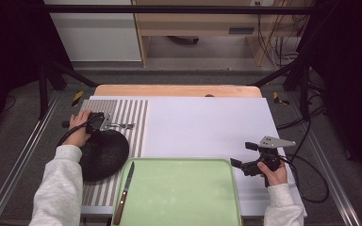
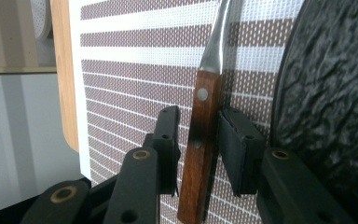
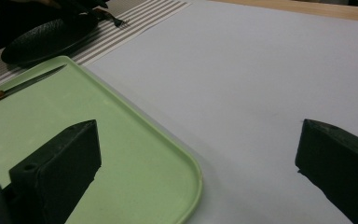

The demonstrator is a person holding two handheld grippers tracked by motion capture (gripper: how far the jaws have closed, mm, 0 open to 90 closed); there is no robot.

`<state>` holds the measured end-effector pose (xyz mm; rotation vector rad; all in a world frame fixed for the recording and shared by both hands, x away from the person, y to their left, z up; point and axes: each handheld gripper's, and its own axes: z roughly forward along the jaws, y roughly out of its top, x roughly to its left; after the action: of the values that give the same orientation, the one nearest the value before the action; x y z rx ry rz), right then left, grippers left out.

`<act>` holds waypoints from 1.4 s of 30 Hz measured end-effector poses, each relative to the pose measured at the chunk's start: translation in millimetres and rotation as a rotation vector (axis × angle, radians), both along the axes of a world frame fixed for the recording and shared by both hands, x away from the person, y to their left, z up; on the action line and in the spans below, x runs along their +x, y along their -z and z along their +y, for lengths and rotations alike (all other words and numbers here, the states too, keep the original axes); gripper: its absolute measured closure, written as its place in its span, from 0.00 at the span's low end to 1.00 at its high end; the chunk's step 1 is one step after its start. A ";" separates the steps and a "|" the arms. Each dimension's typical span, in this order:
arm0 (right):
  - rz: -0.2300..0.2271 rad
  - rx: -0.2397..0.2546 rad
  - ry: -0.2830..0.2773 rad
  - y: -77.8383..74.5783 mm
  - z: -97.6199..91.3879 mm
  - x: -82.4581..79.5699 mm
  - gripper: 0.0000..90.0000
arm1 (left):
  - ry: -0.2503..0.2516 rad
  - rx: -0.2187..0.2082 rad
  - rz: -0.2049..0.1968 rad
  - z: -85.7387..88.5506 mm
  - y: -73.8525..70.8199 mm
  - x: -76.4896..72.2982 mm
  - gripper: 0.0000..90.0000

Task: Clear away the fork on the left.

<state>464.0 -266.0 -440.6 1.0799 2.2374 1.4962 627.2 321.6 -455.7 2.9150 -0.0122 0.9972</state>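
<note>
1. Fork [image 1: 122, 125] was the held item (see 4). Nearest the person was the green tray [image 1: 184, 193], at the front edge of the tabletop [image 1: 179, 90].
2. A wooden-handled knife [image 1: 124, 193] lay along the tray's left rim, blade pointing away from the person.
3. Right hand-held gripper [image 1: 243, 154] was just right of the tray, over the white sheet [image 1: 207, 127]. Jaws were spread wide with nothing between them.
4. A black textured plate [image 1: 101, 153] sat on the striped placemat [image 1: 132, 113], left of the tray. Beyond it, the left hand-held gripper [image 1: 111, 125] was clamped on the fork's wooden handle, a pad [image 2: 168, 140] against each side.
5. Fork was over the placemat just past the plate's far rim, tines pointing right. Couldn't tell whether it touched the mat.
</note>
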 end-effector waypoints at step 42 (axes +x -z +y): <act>-0.004 0.003 0.002 -0.9 -0.6 -0.5 0.01 | 0.035 0.009 -0.044 -6.4 -6.9 -8.2 0.85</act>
<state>463.5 -266.6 -439.7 1.0794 2.2316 1.4998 619.1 315.3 -448.8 2.8899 -0.0690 1.0583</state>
